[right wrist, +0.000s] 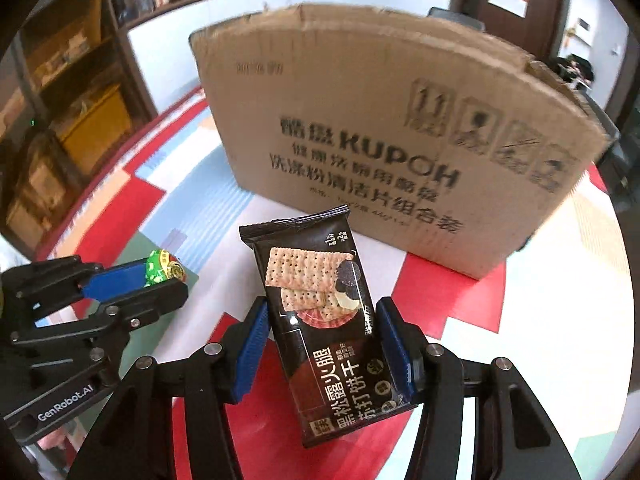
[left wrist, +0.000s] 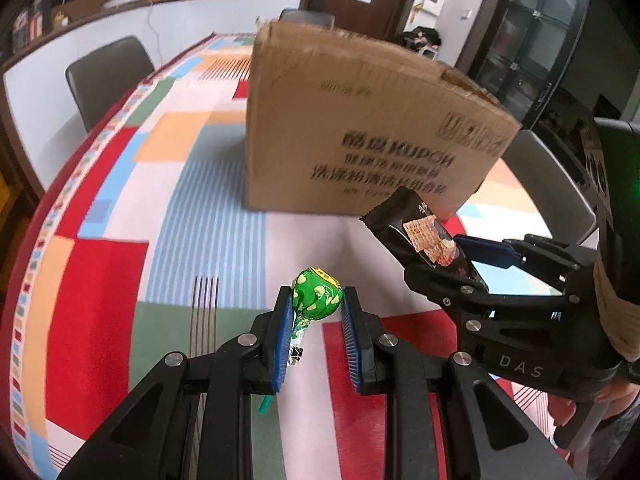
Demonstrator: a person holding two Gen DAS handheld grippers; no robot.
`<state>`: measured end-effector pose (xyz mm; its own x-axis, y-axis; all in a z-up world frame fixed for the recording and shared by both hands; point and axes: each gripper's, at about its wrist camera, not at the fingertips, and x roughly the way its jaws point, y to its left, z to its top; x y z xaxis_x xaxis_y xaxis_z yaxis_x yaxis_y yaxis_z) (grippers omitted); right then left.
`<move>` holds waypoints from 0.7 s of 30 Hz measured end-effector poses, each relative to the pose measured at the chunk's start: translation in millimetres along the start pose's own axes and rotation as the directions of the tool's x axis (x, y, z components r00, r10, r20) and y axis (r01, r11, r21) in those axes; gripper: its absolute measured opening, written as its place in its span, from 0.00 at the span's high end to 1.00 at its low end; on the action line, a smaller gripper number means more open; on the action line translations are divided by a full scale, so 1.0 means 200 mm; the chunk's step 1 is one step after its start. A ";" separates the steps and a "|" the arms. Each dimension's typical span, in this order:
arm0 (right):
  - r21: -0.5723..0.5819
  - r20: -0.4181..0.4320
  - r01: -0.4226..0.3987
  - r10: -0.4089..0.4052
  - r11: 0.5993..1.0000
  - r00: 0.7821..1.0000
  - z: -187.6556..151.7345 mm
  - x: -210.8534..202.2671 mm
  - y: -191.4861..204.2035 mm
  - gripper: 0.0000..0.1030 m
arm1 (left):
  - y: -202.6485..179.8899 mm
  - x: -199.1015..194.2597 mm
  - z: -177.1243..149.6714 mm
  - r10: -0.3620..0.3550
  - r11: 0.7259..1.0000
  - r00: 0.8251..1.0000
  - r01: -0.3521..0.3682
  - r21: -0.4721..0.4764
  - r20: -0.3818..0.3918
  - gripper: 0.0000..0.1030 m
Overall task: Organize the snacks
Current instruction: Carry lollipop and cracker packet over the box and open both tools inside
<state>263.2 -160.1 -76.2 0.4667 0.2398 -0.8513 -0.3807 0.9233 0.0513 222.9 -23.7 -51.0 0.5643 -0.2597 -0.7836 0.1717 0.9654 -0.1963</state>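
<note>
My left gripper (left wrist: 316,300) is shut on a green-wrapped lollipop (left wrist: 318,294), held above the table with its stick hanging down. My right gripper (right wrist: 320,328) is shut on a black cracker packet (right wrist: 324,320), held upright. A brown cardboard box (left wrist: 360,128) stands just beyond both grippers; it also fills the right wrist view (right wrist: 384,120). In the left wrist view the right gripper (left wrist: 448,256) with the packet (left wrist: 416,232) is to the right, close to the box. In the right wrist view the left gripper (right wrist: 160,276) with the lollipop (right wrist: 164,266) is at the left.
The table wears a colourful patchwork cloth (left wrist: 120,260). Dark chairs (left wrist: 106,76) stand along the far left side. Shelves (right wrist: 72,92) and a counter line the room behind.
</note>
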 end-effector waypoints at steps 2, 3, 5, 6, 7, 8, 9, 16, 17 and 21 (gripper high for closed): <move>0.027 0.032 0.009 -0.009 1.000 0.999 -0.01 -0.06 0.00 0.47 | -0.02 -0.04 0.01 0.001 1.000 1.000 -0.001 0.013 0.020 0.76; 0.038 0.045 0.012 -0.014 0.999 0.999 0.00 -0.08 -0.01 0.47 | -0.02 -0.06 0.03 0.001 1.000 1.000 -0.002 0.019 0.030 0.76; 0.062 0.075 0.026 -0.030 0.998 0.997 -0.01 -0.14 -0.03 0.47 | -0.04 -0.10 0.05 -0.002 1.000 0.999 0.000 0.031 0.050 0.76; 0.073 0.090 0.027 -0.033 0.997 0.995 -0.01 -0.17 -0.04 0.47 | -0.04 -0.12 0.06 -0.006 0.999 0.998 0.003 0.036 0.059 0.76; 0.085 0.103 0.029 -0.038 0.996 0.994 -0.01 -0.19 -0.04 0.47 | -0.05 -0.13 0.07 -0.012 0.999 0.998 0.009 0.042 0.069 0.76; 0.094 0.113 0.032 -0.042 0.995 0.993 -0.01 -0.22 -0.04 0.47 | -0.06 -0.15 0.09 -0.018 0.999 0.997 0.014 0.048 0.080 0.76; 0.105 0.132 0.031 -0.045 0.994 0.990 0.00 -0.24 -0.04 0.47 | -0.06 -0.17 0.10 -0.026 0.998 0.995 0.021 0.054 0.091 0.76; 0.148 0.236 0.049 -0.083 0.988 0.968 0.03 -0.44 -0.06 0.47 | -0.13 -0.31 0.21 -0.049 0.993 0.982 0.030 0.110 0.180 0.76; 0.150 0.248 0.053 -0.089 0.987 0.965 0.04 -0.46 -0.06 0.47 | -0.14 -0.33 0.22 -0.051 0.993 0.980 0.029 0.117 0.190 0.76; 0.157 0.303 0.074 -0.120 0.985 0.945 0.10 -0.55 -0.06 0.47 | -0.17 -0.37 0.30 -0.055 0.989 0.972 0.021 0.146 0.230 0.76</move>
<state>232.1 -191.9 27.6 0.7288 0.2074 -0.6525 -0.2151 0.9741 0.0693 224.0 -38.5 49.3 0.7249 -0.3105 -0.6150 0.2998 0.9459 -0.1242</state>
